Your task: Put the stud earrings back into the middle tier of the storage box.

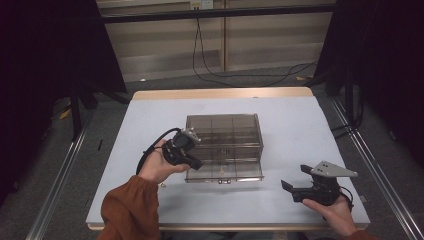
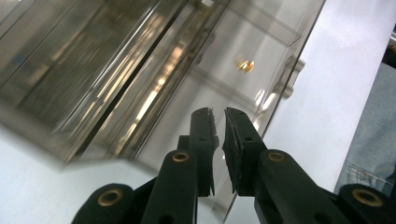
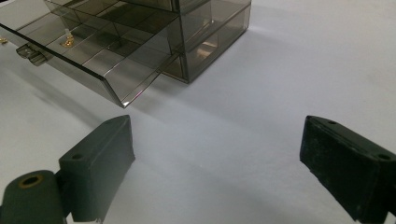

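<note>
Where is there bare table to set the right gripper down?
Bare: the table right of the clear drawer box, around the right gripper, and the far strip behind the box. Crowded: the pulled-out drawer, with the left gripper over its left corner.

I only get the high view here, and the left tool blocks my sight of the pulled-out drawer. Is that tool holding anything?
Observer: No. The left tool has its jaws almost together with nothing between them, above the drawer.
Operator: Is there anything in that drawer?
Observer: Yes, one small gold item lies on its floor, ahead of the jaws and apart from them.
Operator: And what does the right tool face?
Observer: The right tool has its jaws wide apart over the bare table, with the drawer's front corner ahead of it, untouched.
</note>
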Available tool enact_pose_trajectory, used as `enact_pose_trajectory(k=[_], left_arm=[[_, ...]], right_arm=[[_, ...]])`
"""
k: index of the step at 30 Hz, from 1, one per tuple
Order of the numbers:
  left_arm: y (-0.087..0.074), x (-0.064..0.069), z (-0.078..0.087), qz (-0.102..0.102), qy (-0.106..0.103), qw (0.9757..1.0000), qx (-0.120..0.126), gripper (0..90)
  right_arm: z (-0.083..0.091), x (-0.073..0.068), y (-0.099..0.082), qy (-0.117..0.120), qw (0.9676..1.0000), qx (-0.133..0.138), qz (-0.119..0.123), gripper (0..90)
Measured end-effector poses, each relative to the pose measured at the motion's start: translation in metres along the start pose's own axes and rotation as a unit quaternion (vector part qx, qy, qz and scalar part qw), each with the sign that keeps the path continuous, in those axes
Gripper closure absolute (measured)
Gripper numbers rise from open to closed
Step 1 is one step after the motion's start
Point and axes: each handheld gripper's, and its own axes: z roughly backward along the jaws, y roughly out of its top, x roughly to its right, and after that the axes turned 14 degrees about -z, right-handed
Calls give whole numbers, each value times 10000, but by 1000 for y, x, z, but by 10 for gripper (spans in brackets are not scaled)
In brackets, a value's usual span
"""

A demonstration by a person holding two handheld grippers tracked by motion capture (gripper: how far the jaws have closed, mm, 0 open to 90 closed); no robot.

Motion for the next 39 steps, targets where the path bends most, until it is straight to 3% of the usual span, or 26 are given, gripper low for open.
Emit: enact_pose_trajectory(k=[12, 22, 31, 39], left_arm=[[-51, -1, 24, 330, 269, 9990, 100, 813], [-74, 5, 28, 396, 569, 9976, -41, 795], [-101, 2, 21, 689, 474, 9956, -425, 804], [-111, -1, 8, 721, 363, 9946, -655, 804]], right_arm=[[-1, 0, 0, 13, 10000, -8, 16, 94], [-1, 0, 0, 17, 10000, -8, 22, 94], [-2, 0, 0, -6, 10000, -14, 35, 95], [-2, -1, 0, 20, 10000, -26, 35, 95]])
